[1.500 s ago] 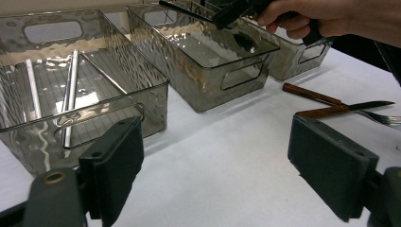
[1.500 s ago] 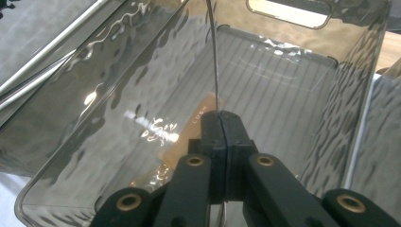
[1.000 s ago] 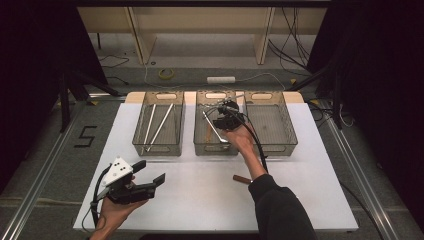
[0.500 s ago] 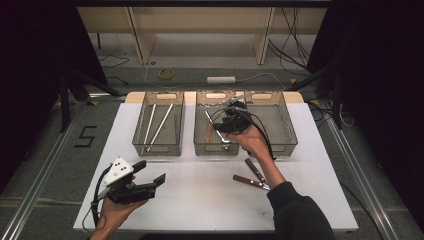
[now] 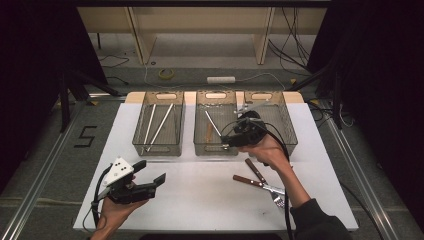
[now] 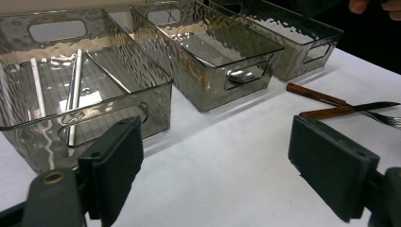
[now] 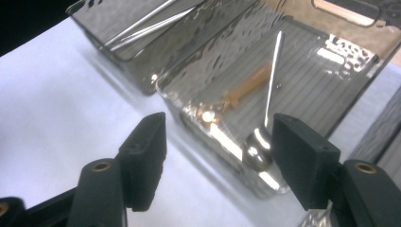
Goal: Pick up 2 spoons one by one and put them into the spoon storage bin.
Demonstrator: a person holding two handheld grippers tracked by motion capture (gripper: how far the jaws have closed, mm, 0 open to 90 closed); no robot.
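With spoon (image 7: 265,123) dropped in middle bin (image 5: 216,146), right gripper (image 5: 229,142) fingers just opened, empty; left gripper (image 5: 152,181) fingers open, empty. Next: fetch knife (image 5: 256,183), lower right.

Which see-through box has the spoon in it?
The middle smoky clear plastic bin: a shiny metal spoon lies inside. The left bin holds thin silver sticks instead.

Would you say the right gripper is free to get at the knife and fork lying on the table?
Probably yes: the right gripper is open and empty, and the knife and fork lie uncovered just below it.
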